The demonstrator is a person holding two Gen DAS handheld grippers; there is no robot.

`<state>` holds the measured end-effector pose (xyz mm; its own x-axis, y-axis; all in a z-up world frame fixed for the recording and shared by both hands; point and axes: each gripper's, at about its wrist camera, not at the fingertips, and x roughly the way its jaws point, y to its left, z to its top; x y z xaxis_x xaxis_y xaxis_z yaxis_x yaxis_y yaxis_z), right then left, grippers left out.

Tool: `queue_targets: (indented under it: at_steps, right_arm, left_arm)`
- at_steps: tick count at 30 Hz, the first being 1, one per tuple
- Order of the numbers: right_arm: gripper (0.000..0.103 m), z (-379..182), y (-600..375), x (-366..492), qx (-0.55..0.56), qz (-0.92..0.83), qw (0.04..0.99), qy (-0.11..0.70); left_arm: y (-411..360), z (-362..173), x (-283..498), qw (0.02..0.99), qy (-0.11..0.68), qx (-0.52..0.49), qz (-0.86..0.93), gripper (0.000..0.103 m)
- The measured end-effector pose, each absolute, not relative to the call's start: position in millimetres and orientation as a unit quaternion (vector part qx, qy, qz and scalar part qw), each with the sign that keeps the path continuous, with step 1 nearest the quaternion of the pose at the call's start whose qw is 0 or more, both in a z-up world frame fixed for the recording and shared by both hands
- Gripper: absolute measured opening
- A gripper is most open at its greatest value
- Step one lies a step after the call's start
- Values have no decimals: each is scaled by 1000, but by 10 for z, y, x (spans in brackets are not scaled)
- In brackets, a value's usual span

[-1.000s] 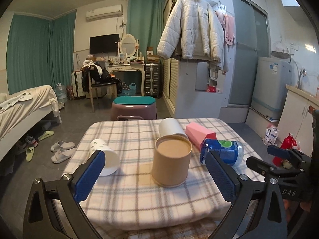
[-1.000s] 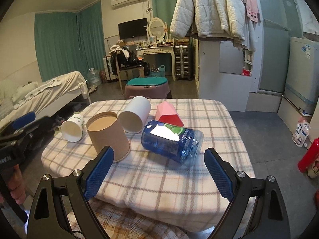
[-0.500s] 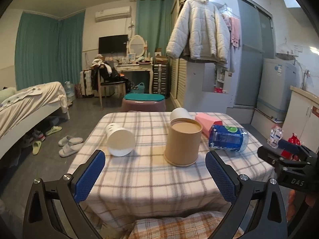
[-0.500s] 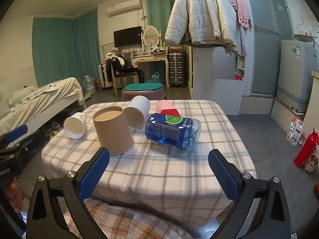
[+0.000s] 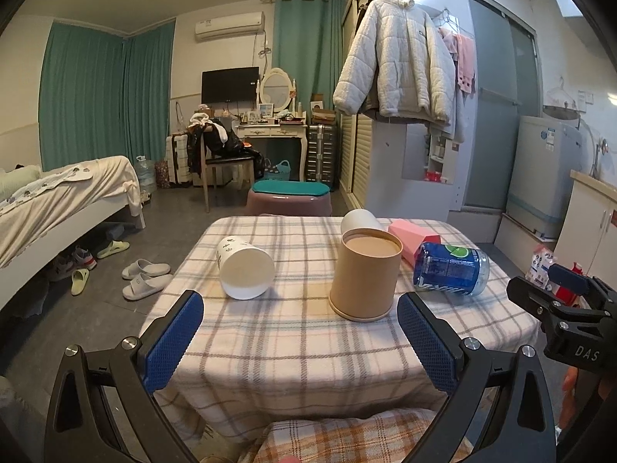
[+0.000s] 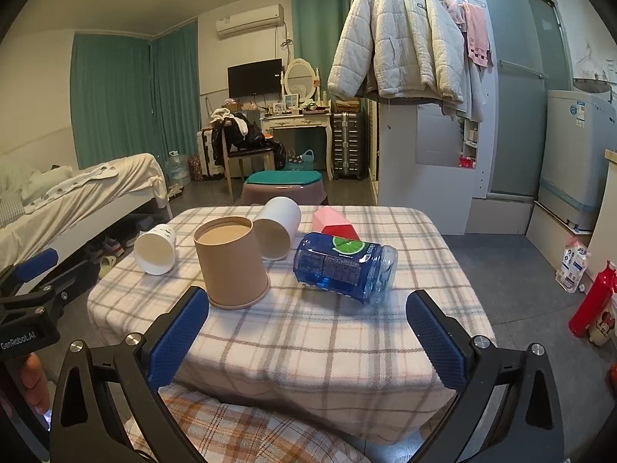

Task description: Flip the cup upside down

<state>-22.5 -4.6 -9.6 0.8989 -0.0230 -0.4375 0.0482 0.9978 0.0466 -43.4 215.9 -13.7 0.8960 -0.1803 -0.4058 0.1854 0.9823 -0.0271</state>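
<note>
A brown cup (image 5: 365, 274) stands mouth-down near the middle of the plaid-covered desk (image 5: 300, 347), just left of a blue bottle (image 5: 451, 268) lying on its side. Two white cups (image 5: 244, 267) (image 6: 277, 227) lie tipped over, one to its left and one behind it beside a pink box (image 6: 333, 223). The left gripper (image 5: 304, 341) and right gripper (image 6: 308, 335) hover at the desk's near edge, fingers spread wide and empty.
</note>
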Motion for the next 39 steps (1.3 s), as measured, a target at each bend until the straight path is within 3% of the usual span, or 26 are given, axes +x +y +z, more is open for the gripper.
queue_targets:
  at_steps: [39]
  right_arm:
    - [103, -107, -44, -244, 29, -22, 972, 230]
  left_arm:
    - [2156, -170, -474, 972, 213, 13, -99, 103]
